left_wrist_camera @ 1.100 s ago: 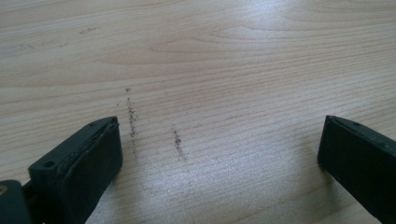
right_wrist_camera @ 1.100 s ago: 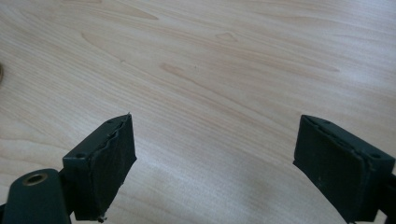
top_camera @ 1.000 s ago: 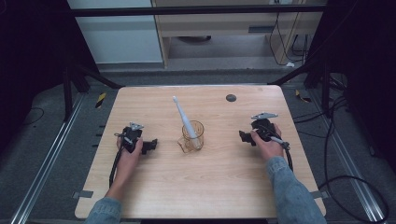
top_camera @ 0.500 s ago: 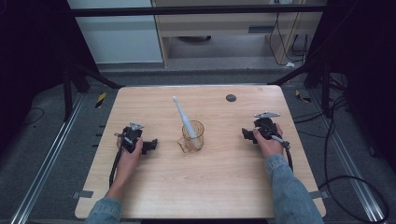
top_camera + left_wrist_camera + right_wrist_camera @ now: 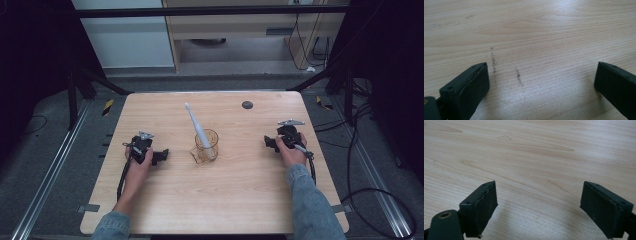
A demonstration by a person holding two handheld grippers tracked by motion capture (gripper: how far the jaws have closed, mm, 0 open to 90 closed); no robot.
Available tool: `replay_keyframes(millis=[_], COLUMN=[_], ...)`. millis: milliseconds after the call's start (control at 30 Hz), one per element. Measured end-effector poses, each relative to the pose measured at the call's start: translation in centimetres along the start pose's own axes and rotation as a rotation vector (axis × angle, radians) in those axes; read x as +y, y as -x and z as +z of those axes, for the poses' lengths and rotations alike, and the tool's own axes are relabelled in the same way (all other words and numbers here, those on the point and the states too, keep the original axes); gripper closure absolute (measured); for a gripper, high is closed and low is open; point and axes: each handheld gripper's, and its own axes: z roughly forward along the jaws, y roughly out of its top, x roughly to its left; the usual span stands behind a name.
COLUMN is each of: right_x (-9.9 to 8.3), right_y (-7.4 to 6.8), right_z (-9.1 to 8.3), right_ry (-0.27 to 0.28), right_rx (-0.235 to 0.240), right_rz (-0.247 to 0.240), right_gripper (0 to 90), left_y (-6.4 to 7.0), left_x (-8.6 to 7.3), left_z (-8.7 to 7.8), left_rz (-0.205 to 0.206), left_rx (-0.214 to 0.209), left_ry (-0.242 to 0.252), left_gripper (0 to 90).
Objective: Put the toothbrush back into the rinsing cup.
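A clear glass cup (image 5: 207,146) stands near the middle of the wooden table (image 5: 220,200). A pale blue-and-white toothbrush (image 5: 195,125) leans in it, head up toward the far left. My left gripper (image 5: 161,156) rests on the table left of the cup, held by a hand. Its jaws stand wide apart over bare wood (image 5: 541,82). My right gripper (image 5: 269,143) lies right of the cup, also hand-held, with its jaws wide apart and nothing between them (image 5: 539,205).
A small dark round mark (image 5: 247,105) sits near the table's far edge. Faint dark scuffs (image 5: 493,62) mark the wood ahead of the left gripper. Black frame posts and cables ring the table; the floor lies beyond its edges.
The right hand and its gripper have shifted slightly to the right, away from the cup. The left gripper, cup and toothbrush have stayed put.
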Motion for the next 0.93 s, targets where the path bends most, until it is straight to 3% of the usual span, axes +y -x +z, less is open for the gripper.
replay_keyframes(millis=[367, 733, 833, 933], right_x=[-0.42, -0.53, -0.58, -0.55], right_y=[0.31, 0.07, -0.09, -0.37], right_z=[0.66, 0.90, 0.87, 0.97], right_ry=[-0.027, -0.025, -0.031, -0.043], right_rx=[-0.005, -0.016, -0.008, -0.031], right_rz=[0.012, -0.007, -0.009, 0.012], right_gripper=[13.0, 10.8, 7.5, 3.5], left_y=[0.00, 0.01, 0.00, 0.00], left_x=[0.00, -0.01, 0.00, 0.00], left_z=[0.00, 0.00, 0.00, 0.00], left_rz=[0.000, 0.000, 0.001, 0.002], left_rx=[0.000, 0.000, 0.000, -0.001], left_ry=[0.000, 0.000, 0.000, 0.000], left_gripper=[0.0, 0.0, 0.0, 0.0])
